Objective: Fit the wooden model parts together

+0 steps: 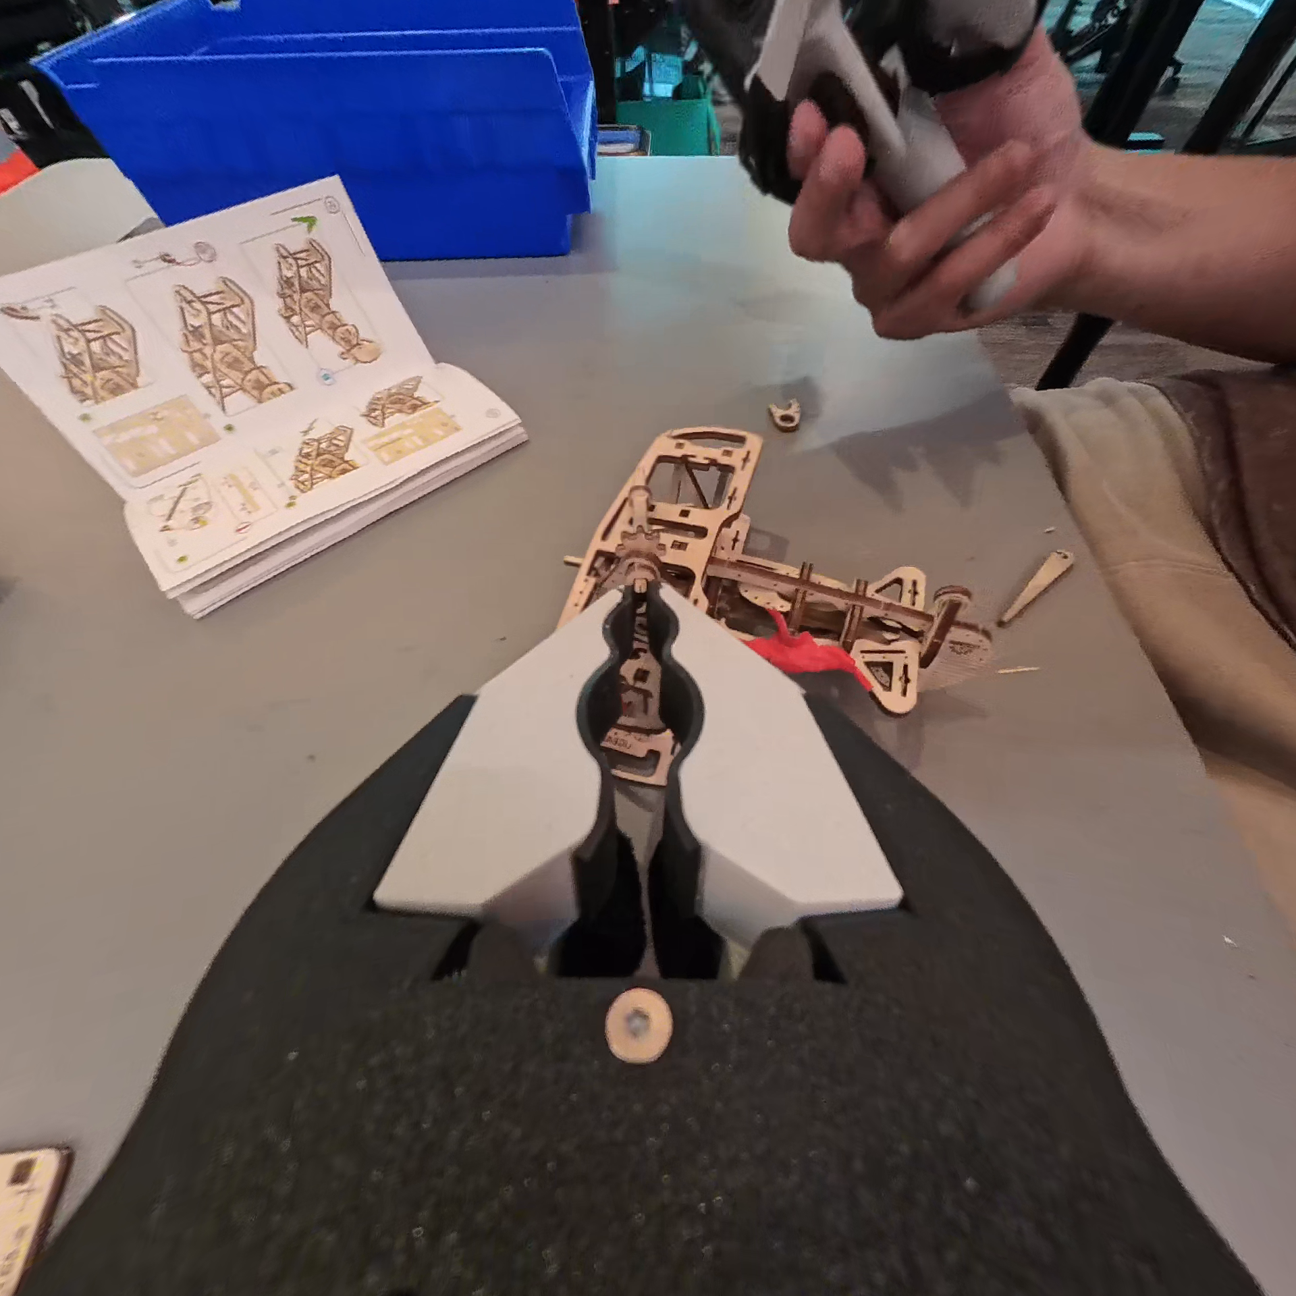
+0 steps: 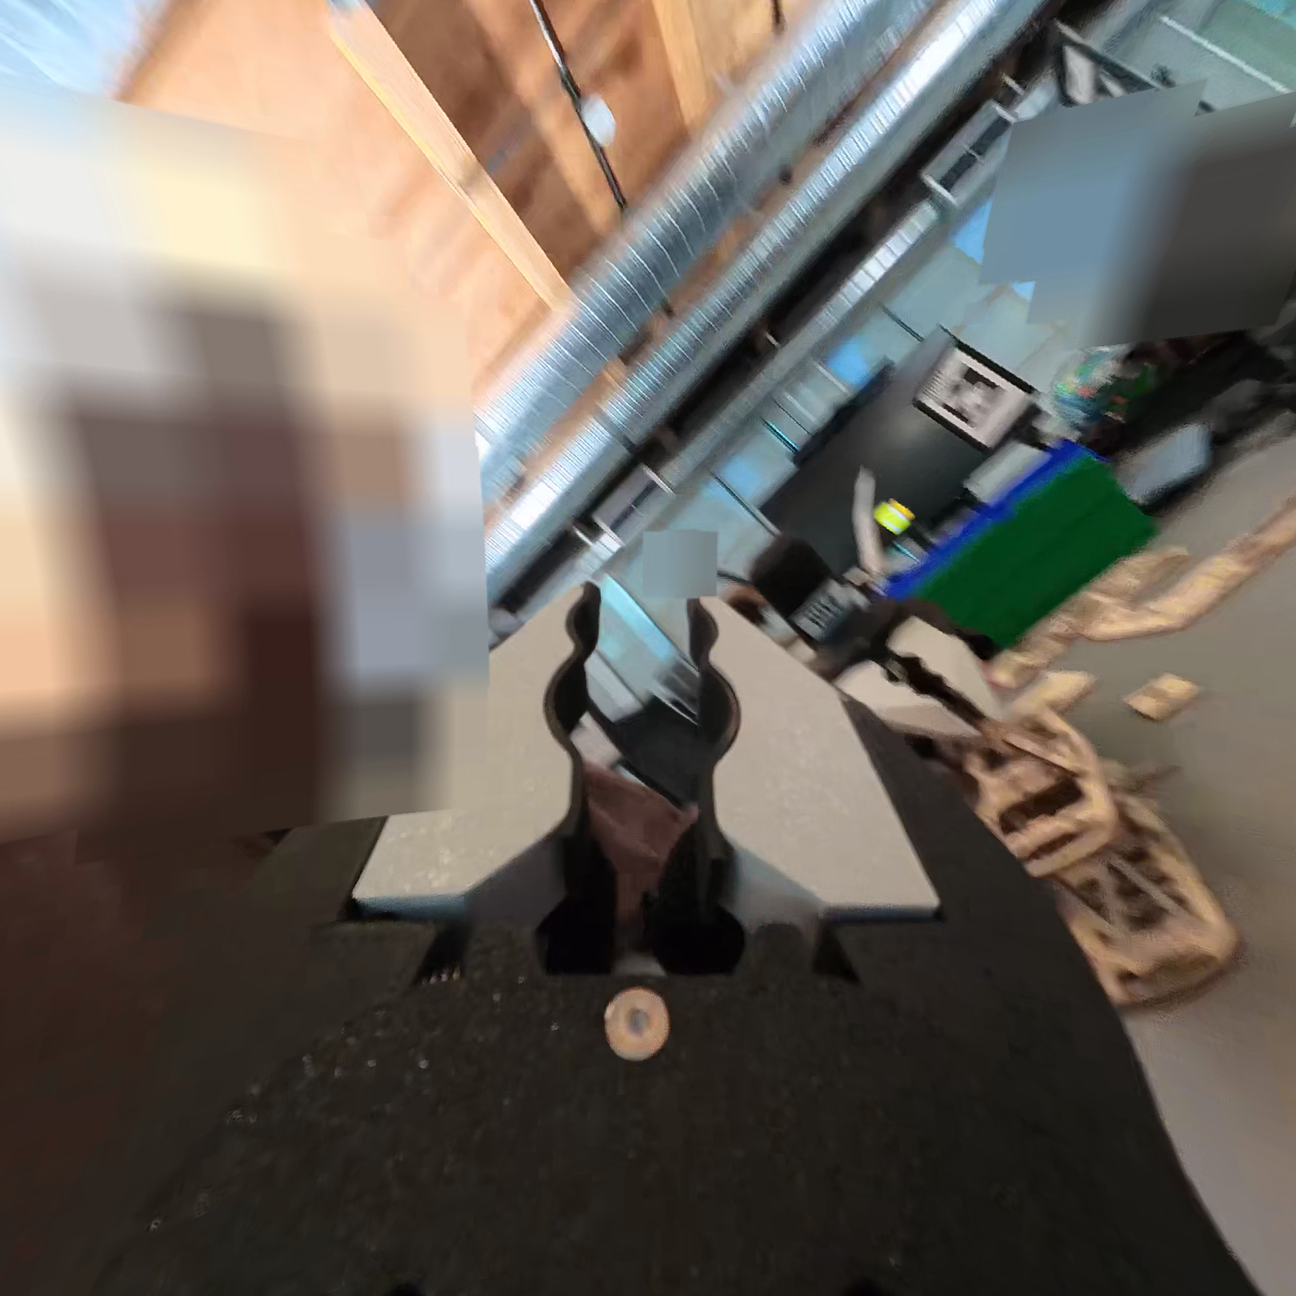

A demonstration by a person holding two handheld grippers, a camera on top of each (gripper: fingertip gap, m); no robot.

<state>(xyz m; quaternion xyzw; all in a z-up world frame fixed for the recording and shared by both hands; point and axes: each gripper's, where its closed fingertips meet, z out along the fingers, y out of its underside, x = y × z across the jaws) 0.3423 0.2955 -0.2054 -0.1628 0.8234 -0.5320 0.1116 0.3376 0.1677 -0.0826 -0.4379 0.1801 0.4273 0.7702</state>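
My left gripper [image 1: 642, 596] is shut on a flat laser-cut wooden part [image 1: 639, 708] held edge-on between the grey fingers. Its tip touches the nose hub of the wooden model plane [image 1: 743, 554], which lies on its side on the grey table [image 1: 491, 631]. A red band [image 1: 806, 652] lies under the model's fuselage. My right gripper [image 2: 645, 610] is open and empty, raised off the table and tilted up toward the ceiling. The model shows blurred at the right of the right wrist view [image 2: 1052, 820].
An open instruction booklet [image 1: 245, 393] lies at the left, with blue bins [image 1: 351, 119] behind it. A small wooden piece [image 1: 784, 414] and a wooden sliver [image 1: 1038, 585] lie near the model. A person's hand [image 1: 947, 210] holds the right gripper above the table. A wooden sheet [image 1: 28, 1213] lies at the bottom left.
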